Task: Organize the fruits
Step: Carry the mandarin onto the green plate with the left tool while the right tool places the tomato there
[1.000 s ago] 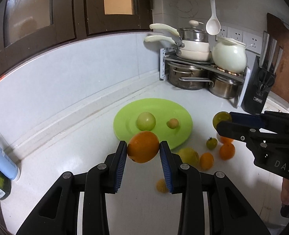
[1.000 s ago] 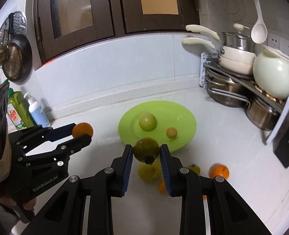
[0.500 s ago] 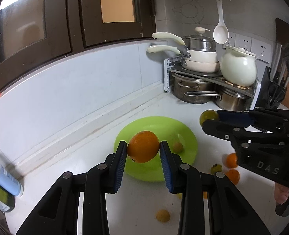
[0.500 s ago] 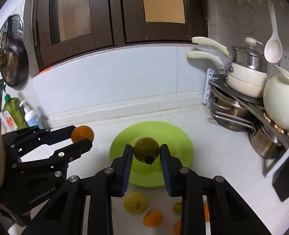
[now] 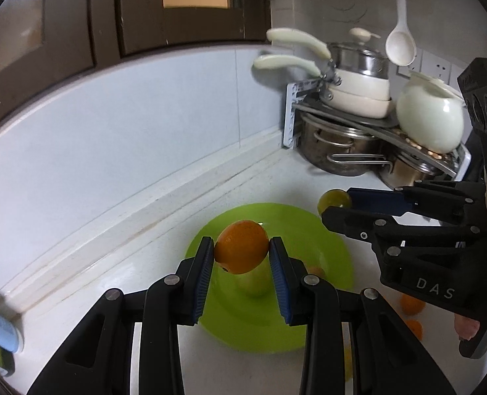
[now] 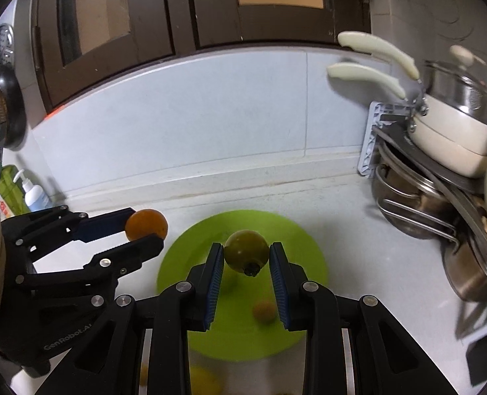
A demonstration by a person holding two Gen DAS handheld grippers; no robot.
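My left gripper (image 5: pixel 242 251) is shut on an orange (image 5: pixel 242 250) and holds it above the near-left part of the green plate (image 5: pixel 329 250). My right gripper (image 6: pixel 246 256) is shut on a dull green fruit (image 6: pixel 246 251) and holds it above the same plate (image 6: pixel 302 253). Each gripper shows in the other's view: the right one with its green fruit (image 5: pixel 334 199), the left one with its orange (image 6: pixel 146 223). A pale green fruit (image 5: pixel 256 283) and a small orange-brown fruit (image 6: pixel 263 311) lie on the plate.
Oranges (image 5: pixel 411 304) and a yellow fruit (image 6: pixel 204 380) lie on the white counter in front of the plate. A rack with pots and pans (image 5: pixel 352 131) and a white kettle (image 5: pixel 429 118) stands at the back right. Soap bottles (image 6: pixel 34 194) stand at the left wall.
Both grippers have moved forward and lower toward the plate with their fruits still held. The plate now looks larger and closer, and the loose fruits have slipped under the frames' lower edges.
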